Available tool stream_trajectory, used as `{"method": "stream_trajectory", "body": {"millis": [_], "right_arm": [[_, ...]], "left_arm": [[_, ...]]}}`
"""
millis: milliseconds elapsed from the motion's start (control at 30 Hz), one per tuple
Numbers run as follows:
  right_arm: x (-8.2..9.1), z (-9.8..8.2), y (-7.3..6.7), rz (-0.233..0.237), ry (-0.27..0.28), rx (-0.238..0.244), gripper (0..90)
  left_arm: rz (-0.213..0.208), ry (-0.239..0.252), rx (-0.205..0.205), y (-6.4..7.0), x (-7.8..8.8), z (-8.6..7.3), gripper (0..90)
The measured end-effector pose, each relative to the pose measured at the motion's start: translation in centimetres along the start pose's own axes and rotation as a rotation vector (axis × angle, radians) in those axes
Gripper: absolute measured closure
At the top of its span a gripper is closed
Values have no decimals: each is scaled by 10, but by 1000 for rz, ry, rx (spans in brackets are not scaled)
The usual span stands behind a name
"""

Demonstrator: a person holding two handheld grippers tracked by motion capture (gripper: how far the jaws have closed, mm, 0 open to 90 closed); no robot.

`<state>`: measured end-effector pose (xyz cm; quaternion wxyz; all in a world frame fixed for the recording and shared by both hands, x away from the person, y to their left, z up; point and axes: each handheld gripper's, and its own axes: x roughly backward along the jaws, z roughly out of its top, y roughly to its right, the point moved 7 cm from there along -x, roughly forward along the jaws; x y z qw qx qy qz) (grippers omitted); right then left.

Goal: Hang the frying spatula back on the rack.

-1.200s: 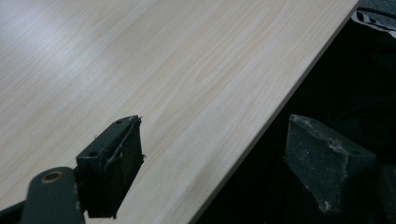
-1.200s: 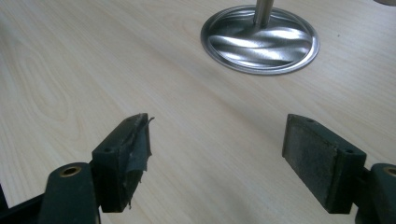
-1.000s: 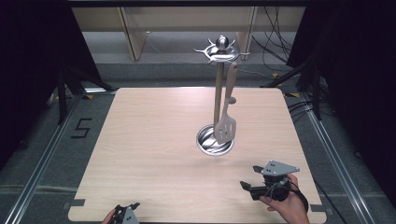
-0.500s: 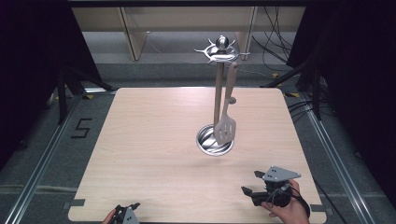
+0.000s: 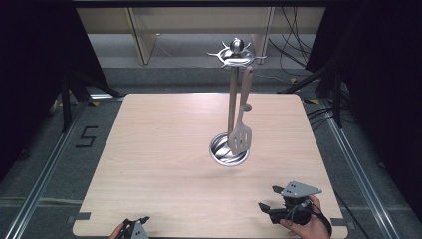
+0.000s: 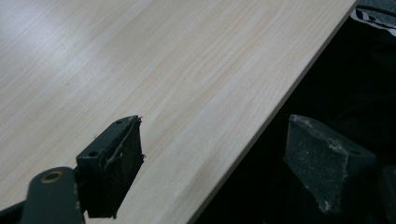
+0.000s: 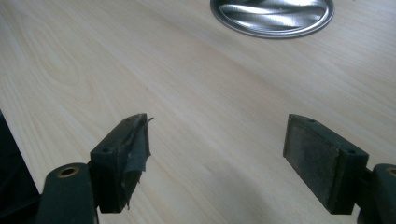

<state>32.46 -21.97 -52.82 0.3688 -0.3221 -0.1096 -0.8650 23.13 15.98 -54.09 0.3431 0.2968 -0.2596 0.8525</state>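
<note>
Toward the far middle of the pale wood-grain bench (image 5: 164, 149) stands a shiny steel utensil stand (image 5: 232, 94), a thin upright post rising from a round dished base (image 5: 221, 152) to a ring of hooks at its top. From one hook hangs a pale slotted spatula (image 5: 242, 124), its perforated blade low over the right side of the base; whether blade and base touch cannot be told. The dished base holds nothing else.

At the near right edge of the bench, a hand (image 5: 308, 226) holds the right hand-held gripper (image 5: 266, 199) just above the surface, its grey three-cornered plate on top and its jaws spread wide with nothing between them. In the right gripper view (image 7: 217, 154) the round steel base (image 7: 273, 14) lies ahead of the open jaws, slightly to the right and well apart from them. The stand and spatula are thus beyond and a little left of this gripper in the high view.

At the near left edge, the left hand-held gripper (image 5: 137, 224) sits low. In the left gripper view (image 6: 219, 158) its jaws are wide apart and empty, straddling the bench edge, one over wood, one over darkness.
</note>
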Motion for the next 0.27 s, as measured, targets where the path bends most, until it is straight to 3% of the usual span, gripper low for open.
{"method": "stream_trajectory", "body": {"millis": [100, 133, 267], "right_arm": [[-1, -1, -1, 20, -5, -5, 237], [-1, -2, 0, 5, -2, 2, 238], [-1, -4, 2, 2, -5, -6, 239]], "left_arm": [[-3, 17, 28, 2, -1, 1, 185], [-7, -7, 3, 1, 1, 0, 185], [6, -2, 0, 0, 0, 0, 185]]}}
